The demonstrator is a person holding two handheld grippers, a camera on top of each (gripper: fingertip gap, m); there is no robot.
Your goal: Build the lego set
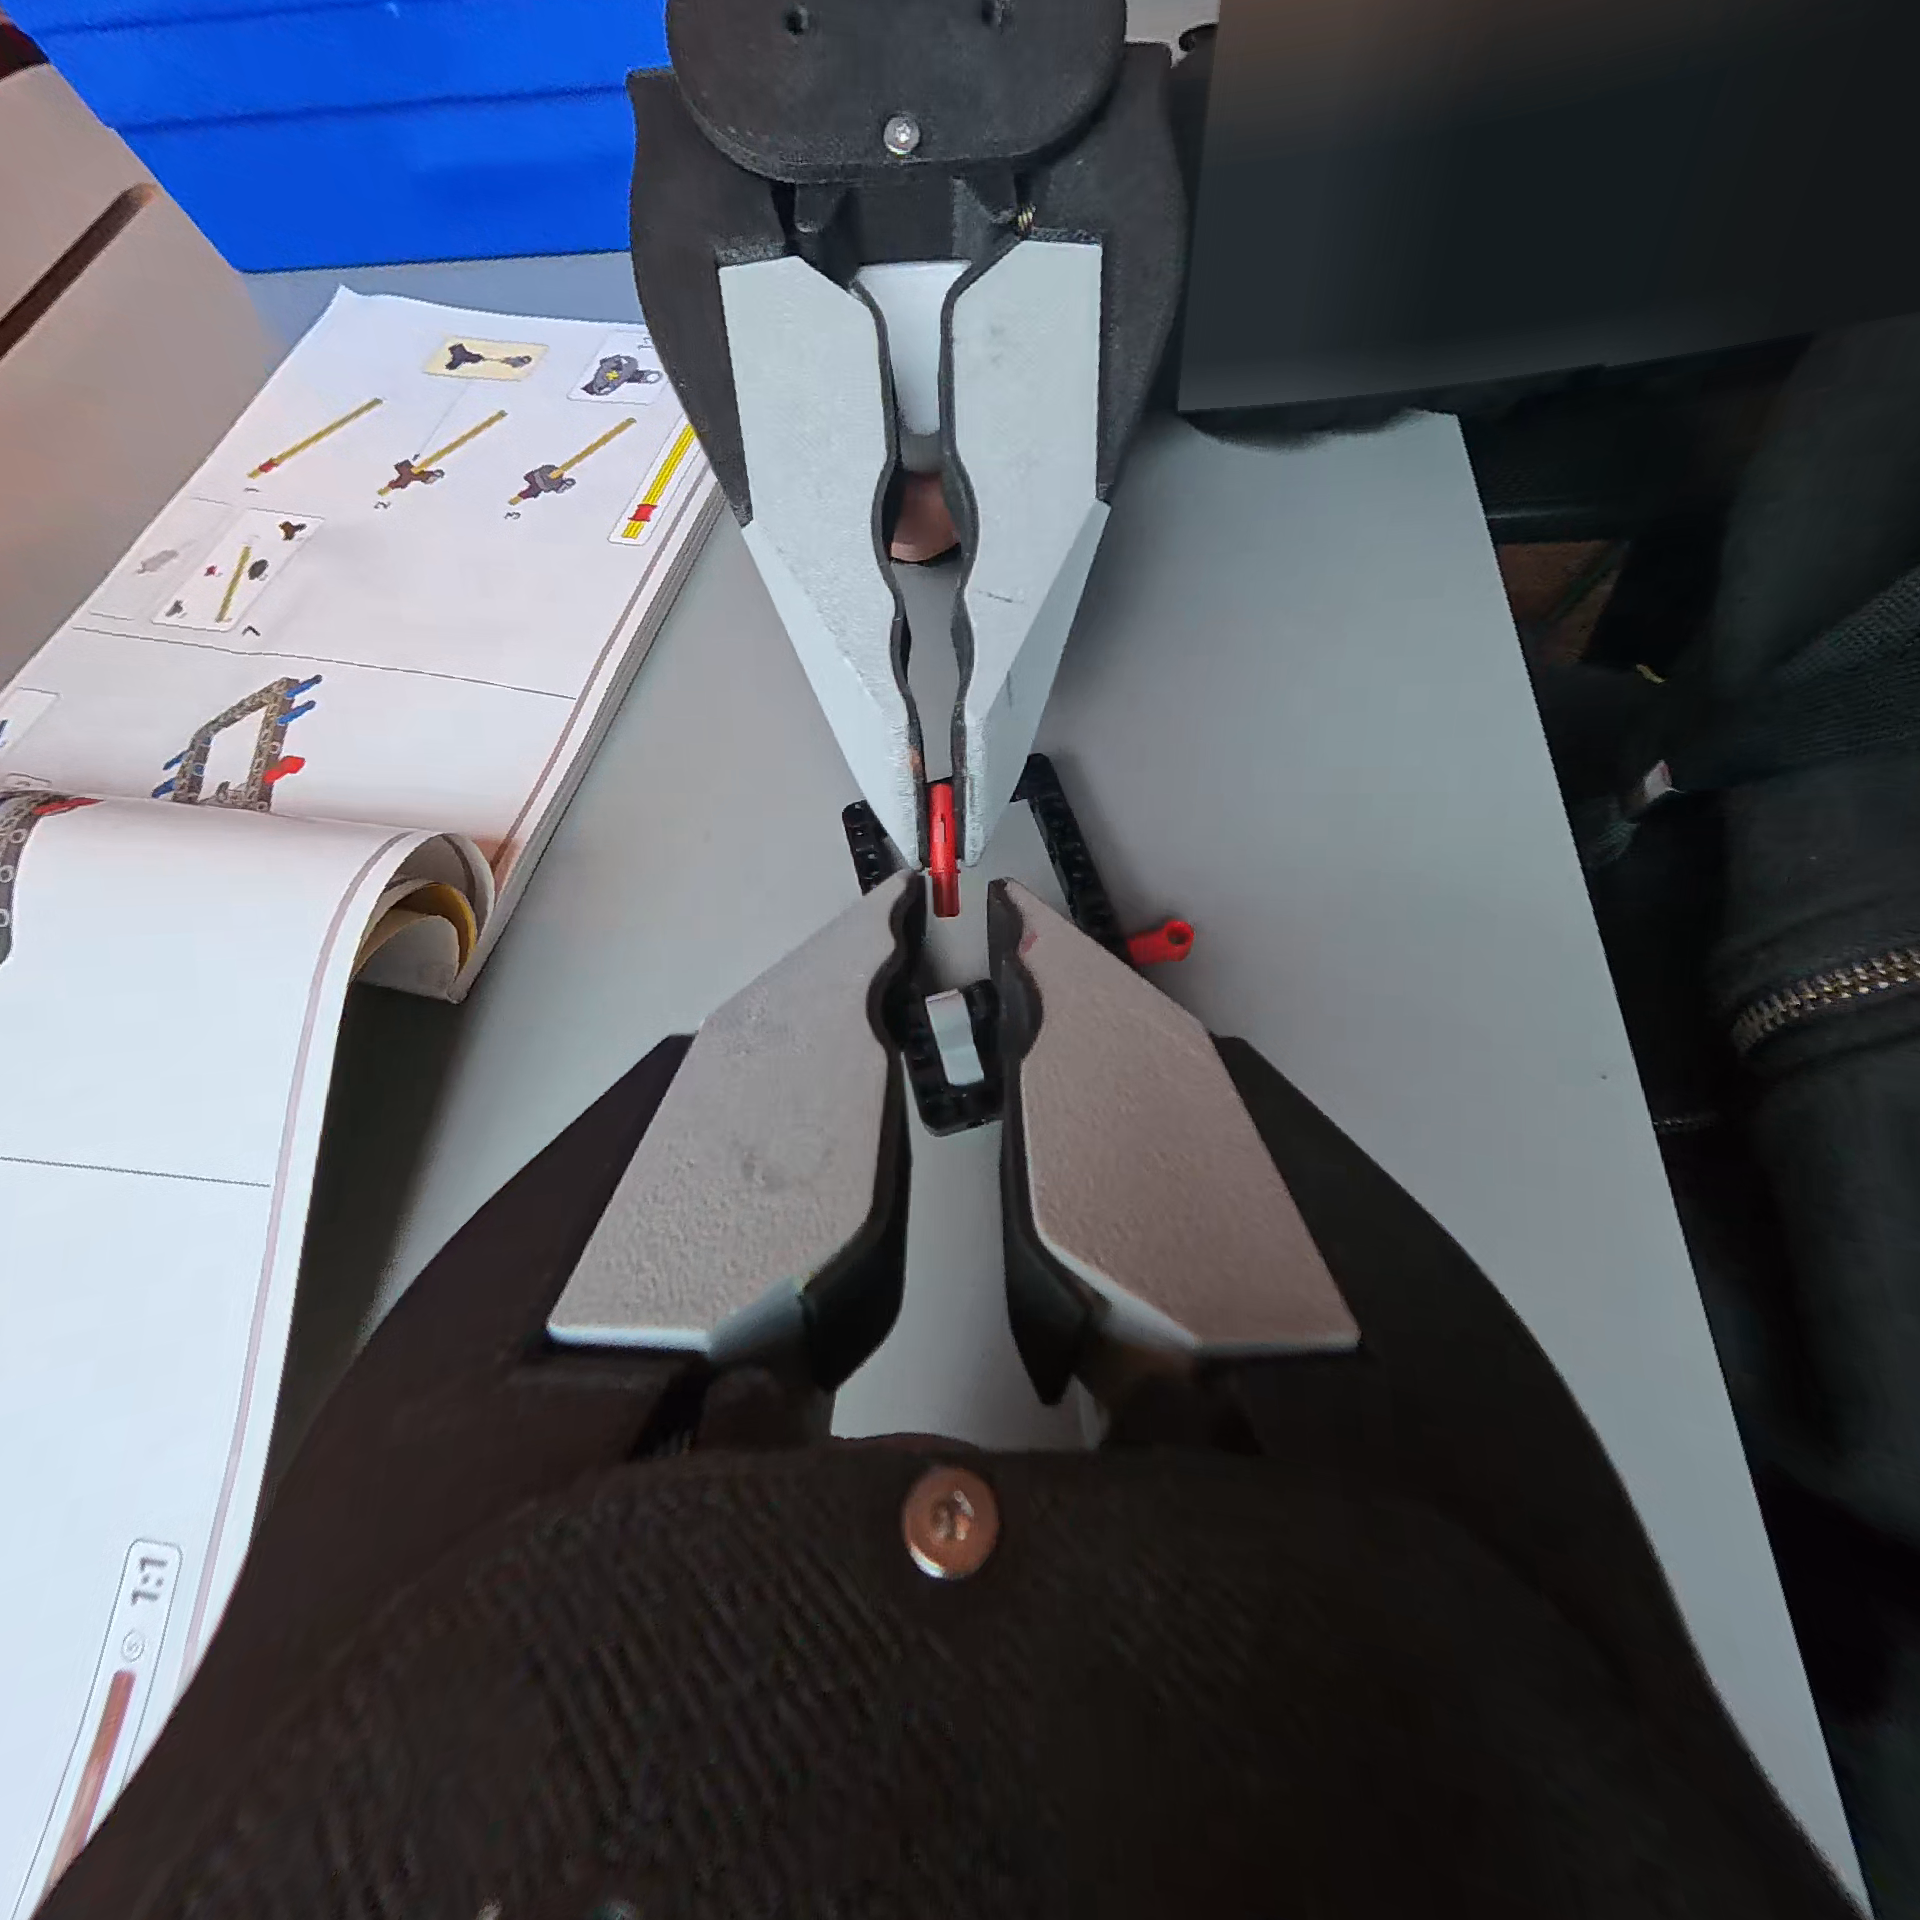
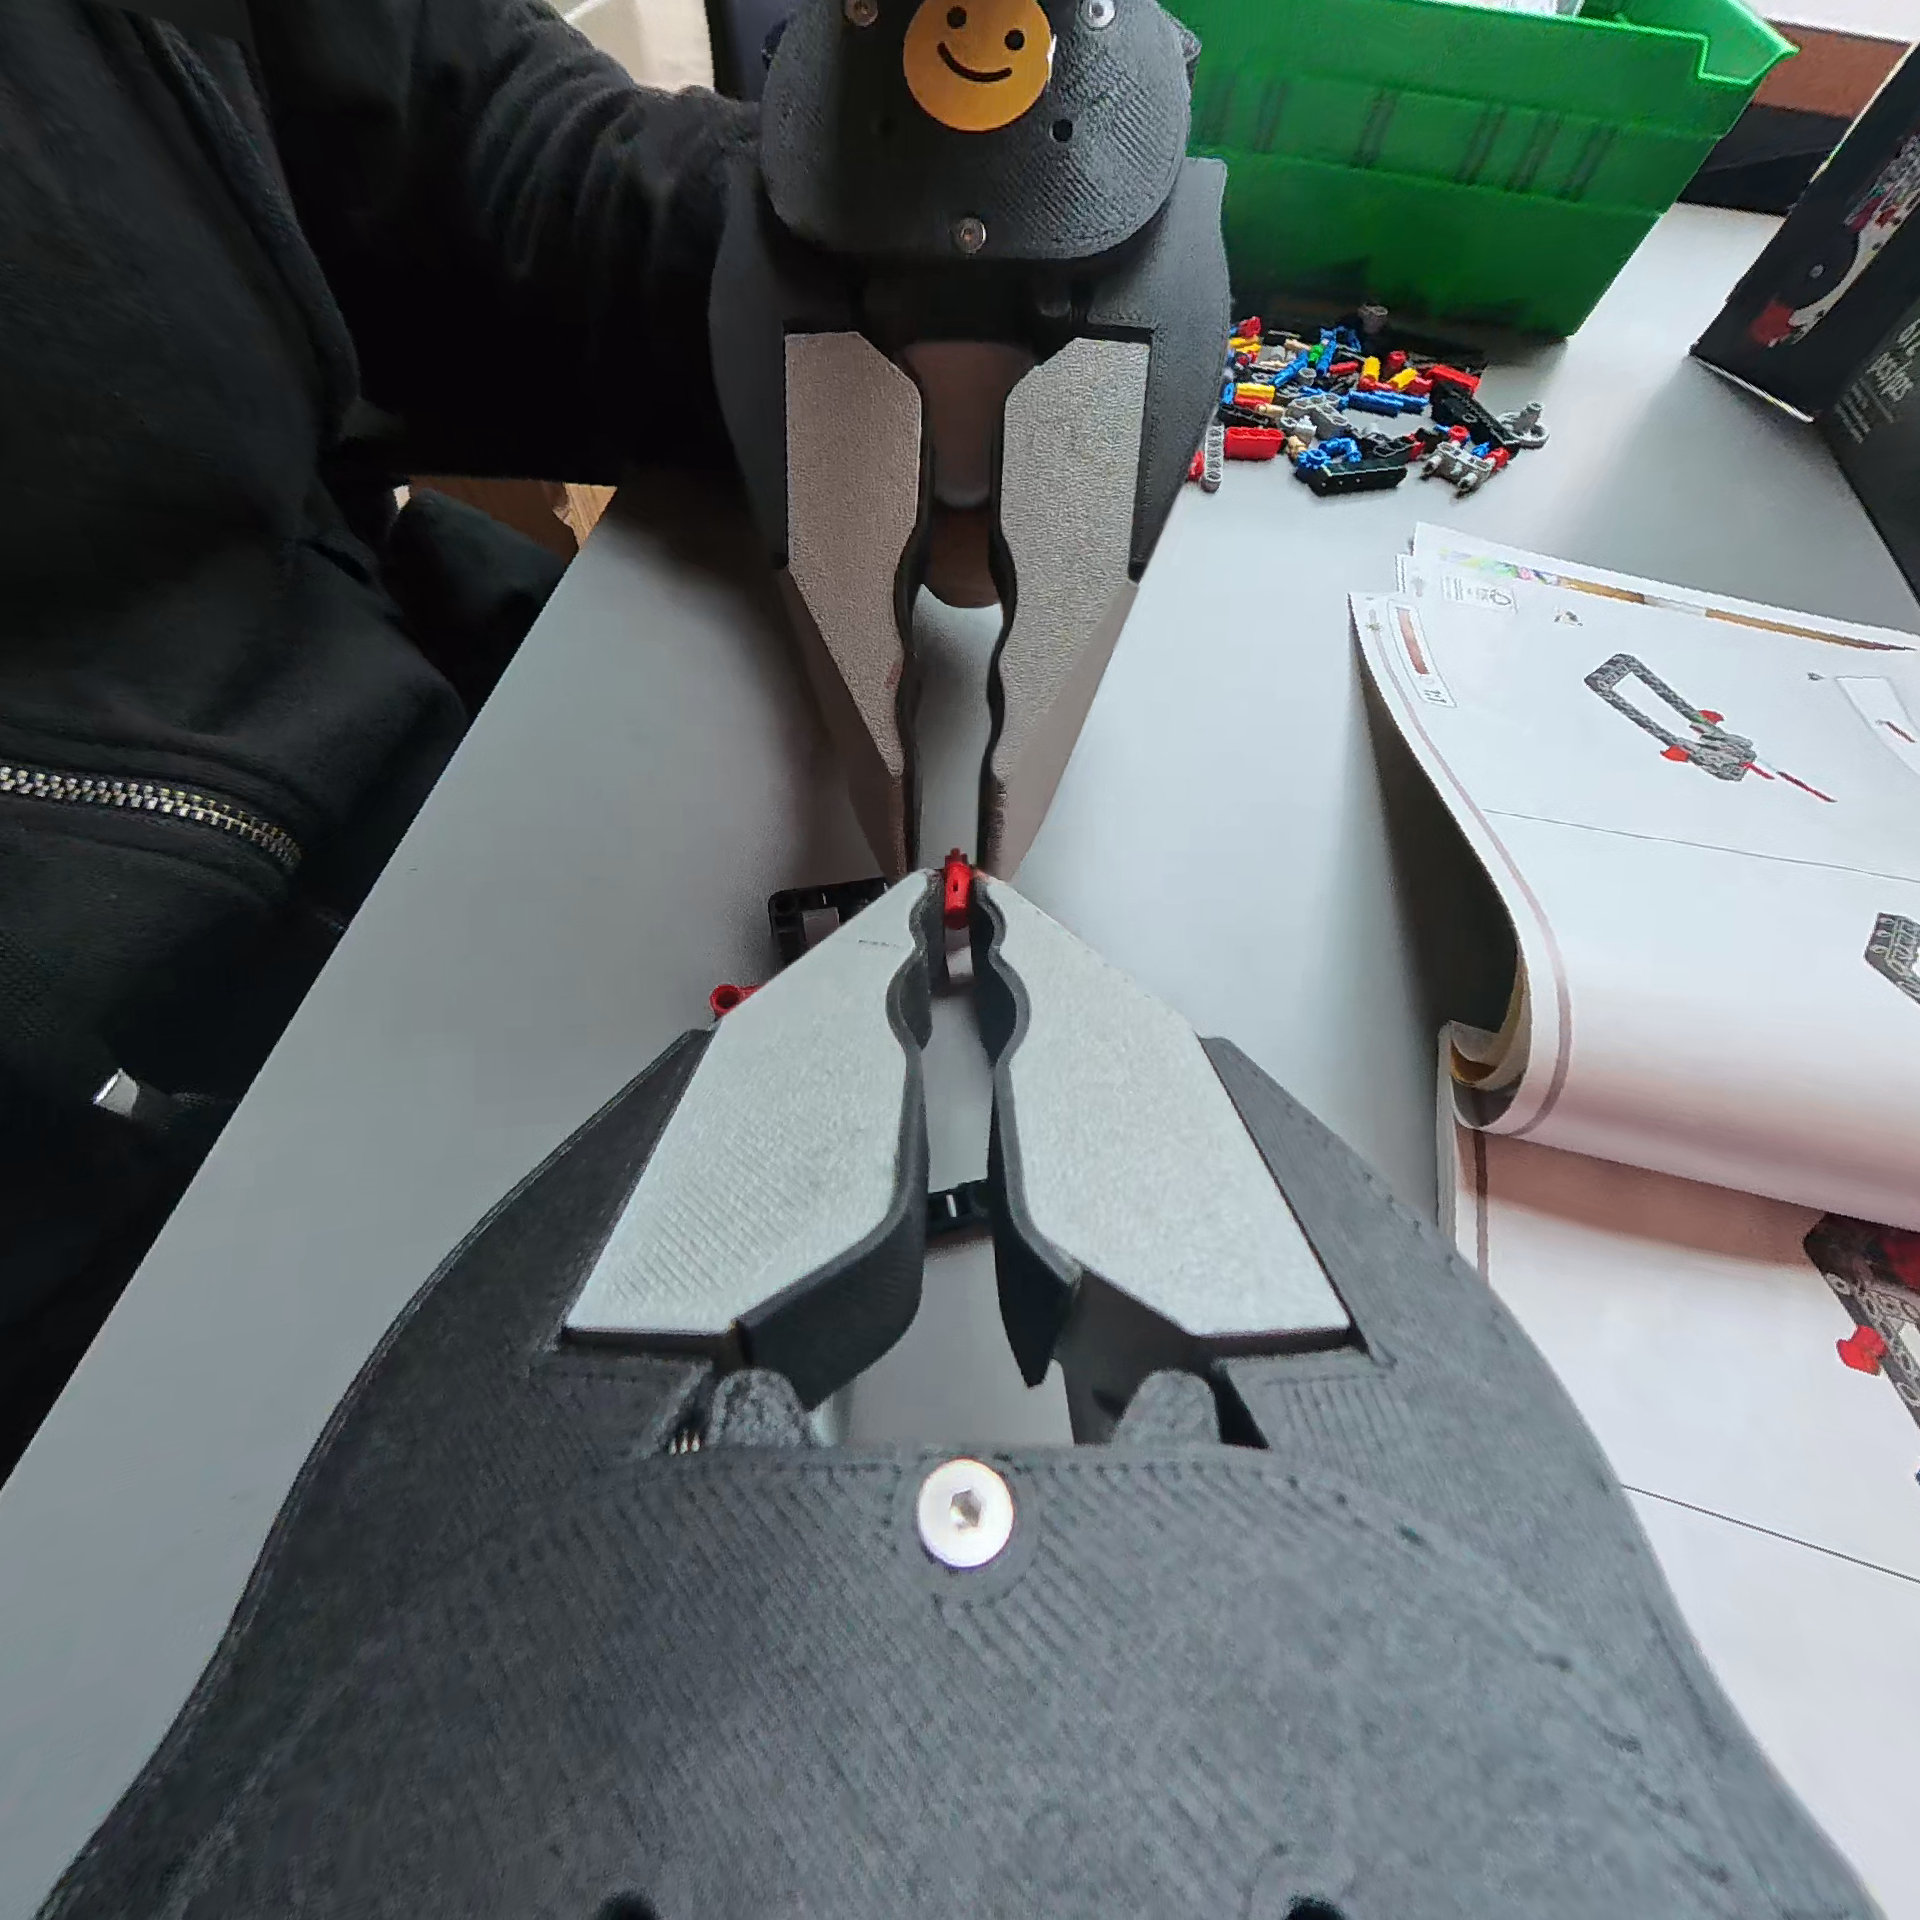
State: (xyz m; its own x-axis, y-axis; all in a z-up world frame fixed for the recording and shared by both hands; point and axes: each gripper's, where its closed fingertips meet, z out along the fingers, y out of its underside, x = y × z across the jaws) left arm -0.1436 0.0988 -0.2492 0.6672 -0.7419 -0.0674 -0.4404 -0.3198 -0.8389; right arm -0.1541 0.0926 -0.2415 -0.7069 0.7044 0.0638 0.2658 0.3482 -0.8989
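Grey counter (image 1: 1299, 727), its near edge: a red pin (image 1: 943, 847) is pinched in the right tongs (image 1: 941, 862); the left tongs (image 1: 954, 904) are parted over the black frame (image 1: 951, 1081). Loose bricks (image 2: 1361, 410) remain unused — early stages, it is judged.

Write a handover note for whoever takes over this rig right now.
Right gripper: shut on red pin, tip to tip with the left.
Left gripper: open, straddling the black frame on the table.
Second red pin already sits on the frame's side.
Loose parts lie by the green bin; manual is open.
Left: seat the held pin, continue per manual.
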